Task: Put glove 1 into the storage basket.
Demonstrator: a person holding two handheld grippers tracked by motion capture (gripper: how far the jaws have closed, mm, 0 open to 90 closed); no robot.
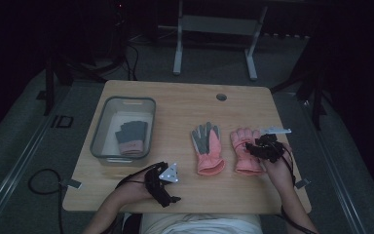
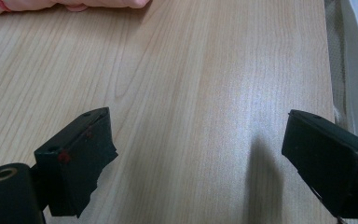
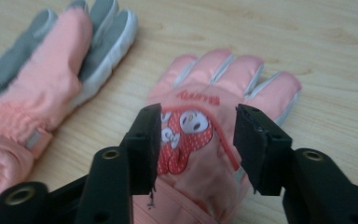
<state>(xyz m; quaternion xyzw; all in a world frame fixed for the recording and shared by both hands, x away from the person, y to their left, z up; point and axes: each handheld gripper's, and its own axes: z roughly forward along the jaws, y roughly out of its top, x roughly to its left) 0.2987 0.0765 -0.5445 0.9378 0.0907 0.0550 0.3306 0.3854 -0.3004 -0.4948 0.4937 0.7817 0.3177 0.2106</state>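
Observation:
Two pink gloves lie flat on the wooden table (image 1: 185,105). One pink glove (image 1: 207,146) shows its grey palm (image 3: 42,93). The other pink glove (image 1: 245,158) lies back up, with a cartoon patch (image 3: 223,79). My right gripper (image 1: 253,146) hovers over that second glove's back. Its jaws (image 3: 196,135) stand apart on either side of the patch, and the pads do not press on the fabric. My left gripper (image 1: 173,199) rests near the table's front edge, open (image 2: 198,149), with bare wood between its jaws.
A clear plastic bin (image 1: 97,131) stands at the table's left with a grey and pink glove (image 1: 131,136) inside. A round cable hole (image 1: 221,96) sits near the far edge. Cables trail off the front corners. The cuff of a pink glove (image 2: 51,4) lies ahead of the left gripper.

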